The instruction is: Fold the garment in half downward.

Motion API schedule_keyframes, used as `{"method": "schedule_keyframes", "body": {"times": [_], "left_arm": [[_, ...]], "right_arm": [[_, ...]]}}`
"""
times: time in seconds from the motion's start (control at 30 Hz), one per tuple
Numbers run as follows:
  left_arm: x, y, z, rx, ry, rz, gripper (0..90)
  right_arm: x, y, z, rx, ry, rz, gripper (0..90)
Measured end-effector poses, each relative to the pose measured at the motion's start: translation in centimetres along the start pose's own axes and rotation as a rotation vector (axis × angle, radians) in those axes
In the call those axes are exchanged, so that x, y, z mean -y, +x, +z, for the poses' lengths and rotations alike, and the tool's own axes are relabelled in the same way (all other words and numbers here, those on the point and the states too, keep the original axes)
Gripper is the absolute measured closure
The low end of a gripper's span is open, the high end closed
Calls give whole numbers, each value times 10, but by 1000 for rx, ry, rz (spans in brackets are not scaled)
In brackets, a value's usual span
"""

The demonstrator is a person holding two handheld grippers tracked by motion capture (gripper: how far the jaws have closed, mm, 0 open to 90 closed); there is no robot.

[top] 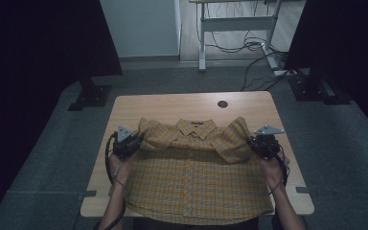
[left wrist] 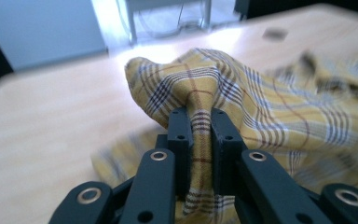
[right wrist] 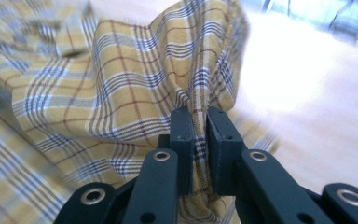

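Yellow plaid shirt (top: 196, 167) sleeves sit clamped in left gripper (top: 124, 143) and right gripper (top: 264, 143); lifting both evenly should keep the fold square.

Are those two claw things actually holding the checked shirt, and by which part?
Yes. The left gripper pinches the shirt at one sleeve, and the right gripper pinches the other sleeve; both sleeves are folded in over the shirt.
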State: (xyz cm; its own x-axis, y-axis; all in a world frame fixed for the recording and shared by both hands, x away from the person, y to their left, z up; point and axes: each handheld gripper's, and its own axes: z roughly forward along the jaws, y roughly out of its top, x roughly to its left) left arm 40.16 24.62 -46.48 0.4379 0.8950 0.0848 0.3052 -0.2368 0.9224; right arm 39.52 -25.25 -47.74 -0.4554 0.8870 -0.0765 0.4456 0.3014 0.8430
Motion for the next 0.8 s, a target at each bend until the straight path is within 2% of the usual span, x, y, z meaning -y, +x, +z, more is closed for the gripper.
{"method": "schedule_keyframes", "body": {"times": [0.07, 0.13, 0.2, 0.27, 0.33, 0.43, 0.57, 0.73, 0.8], "left_arm": [[-11, -3, -19, 16, -40, 13, 801], [-14, -7, -36, 36, -70, 13, 792], [-7, -12, -49, 52, -66, 24, 783], [8, -16, -57, 62, -37, 35, 778], [29, -19, -58, 71, 12, 37, 774], [59, -20, -55, 92, 81, 21, 770], [84, -21, -48, 105, 167, 23, 762], [101, -24, -39, 112, 275, 29, 726], [106, -25, -36, 116, 286, 20, 713]], "right_arm": [[-10, 4, -21, 6, -42, -20, 811], [-14, 9, -42, 8, -77, -39, 811], [-10, 15, -57, 2, -91, -54, 810], [2, 21, -64, -13, -82, -59, 810], [20, 27, -64, -36, -55, -54, 810], [52, 33, -53, -79, 5, -33, 810], [86, 35, -37, -113, 79, -2, 810], [102, 33, -29, -142, 126, 23, 809], [105, 32, -26, -149, 133, 30, 809]]}}
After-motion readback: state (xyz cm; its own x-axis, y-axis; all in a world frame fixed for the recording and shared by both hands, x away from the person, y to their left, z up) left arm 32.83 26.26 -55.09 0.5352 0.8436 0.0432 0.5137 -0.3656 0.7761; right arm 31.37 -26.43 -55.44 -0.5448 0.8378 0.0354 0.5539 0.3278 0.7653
